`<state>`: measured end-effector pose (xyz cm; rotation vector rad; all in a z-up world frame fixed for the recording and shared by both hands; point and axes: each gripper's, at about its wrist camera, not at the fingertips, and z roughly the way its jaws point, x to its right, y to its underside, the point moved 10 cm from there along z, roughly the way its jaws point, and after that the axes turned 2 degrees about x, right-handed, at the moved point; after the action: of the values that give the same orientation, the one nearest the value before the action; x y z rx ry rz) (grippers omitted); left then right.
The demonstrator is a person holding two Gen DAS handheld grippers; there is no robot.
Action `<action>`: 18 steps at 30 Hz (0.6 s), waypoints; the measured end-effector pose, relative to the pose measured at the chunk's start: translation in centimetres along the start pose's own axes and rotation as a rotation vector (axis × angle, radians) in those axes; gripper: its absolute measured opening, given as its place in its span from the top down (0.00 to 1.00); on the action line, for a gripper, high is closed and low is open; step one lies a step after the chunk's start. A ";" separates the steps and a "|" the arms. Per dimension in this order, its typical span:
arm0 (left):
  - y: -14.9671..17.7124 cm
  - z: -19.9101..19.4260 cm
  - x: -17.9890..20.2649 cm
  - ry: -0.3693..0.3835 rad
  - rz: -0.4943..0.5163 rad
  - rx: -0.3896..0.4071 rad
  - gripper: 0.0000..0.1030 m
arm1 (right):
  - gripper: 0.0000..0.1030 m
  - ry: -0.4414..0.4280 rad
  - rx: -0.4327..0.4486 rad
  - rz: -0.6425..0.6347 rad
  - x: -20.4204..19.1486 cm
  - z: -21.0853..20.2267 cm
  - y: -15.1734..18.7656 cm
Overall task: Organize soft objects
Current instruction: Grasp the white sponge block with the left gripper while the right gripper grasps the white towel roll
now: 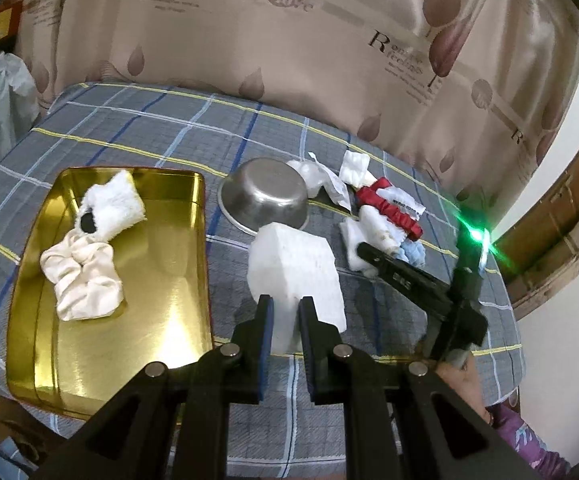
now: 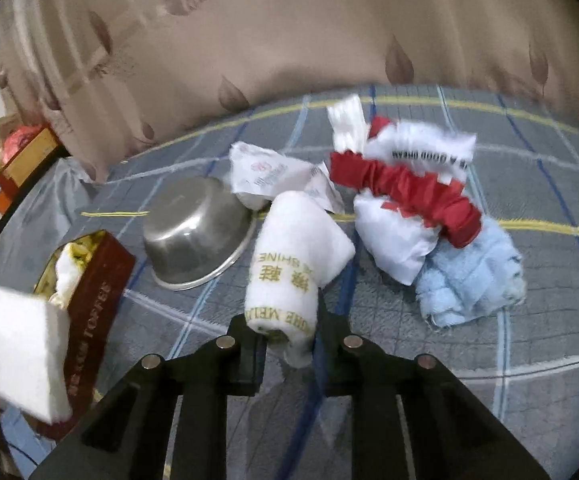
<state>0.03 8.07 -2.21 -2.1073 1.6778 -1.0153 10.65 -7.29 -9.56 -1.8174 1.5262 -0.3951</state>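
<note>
A white sponge [image 1: 295, 276] is clamped between the jaws of the left gripper [image 1: 287, 312] and is held just right of the gold tin [image 1: 161, 320]; in the tin a cream scrunchie [image 1: 83, 276] and a white towel [image 1: 115, 204] are already laid. A rolled cloth [image 2: 293, 276] (gold lettering along its side) is pinched at its near end by the right gripper [image 2: 289, 332], its far end seemingly resting on the plaid sheet [image 2: 529, 360]. A steel bowl [image 2: 193, 232] lies tipped beside the tin, to its right; beyond the bowl a heap is seen: a red scrunchie [image 2: 409, 192], a blue towel [image 2: 473, 276], a white packet [image 2: 273, 172].

Judged from here, the sponge is held by one narrow edge, so it could be twisted out of the pads if swung quickly over the tin's rim; the rim could also be clipped by the block's low corner, and the tin shoved. The cloth is gripped only at its end, so it may be unrolled or dropped when lifted; the bowl could be knocked as it is carried past.
</note>
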 end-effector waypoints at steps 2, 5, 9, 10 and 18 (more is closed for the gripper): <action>-0.1 -0.4 -0.4 -0.006 -0.007 0.007 0.87 | 0.83 -0.034 0.009 -0.013 -0.6 -1.0 0.6; -0.2 -1.4 -1.1 -0.013 -0.025 0.023 0.87 | 0.83 -0.061 0.032 -0.058 -1.5 -2.4 1.8; -0.4 -3.1 -2.8 -0.048 -0.047 0.046 0.87 | 0.83 -0.071 0.059 -0.123 -2.6 -3.6 2.5; -0.5 -3.5 -3.4 -0.061 -0.053 0.051 0.87 | 0.83 -0.074 0.062 -0.133 -2.8 -3.7 2.6; -1.3 -4.5 -8.9 -0.157 -0.105 0.061 0.87 | 0.83 -0.078 0.073 -0.155 -3.1 -3.9 2.9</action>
<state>-2.72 17.71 -1.40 -2.1937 1.4581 -0.8912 5.23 -5.74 -8.16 -1.8780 1.3065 -0.4424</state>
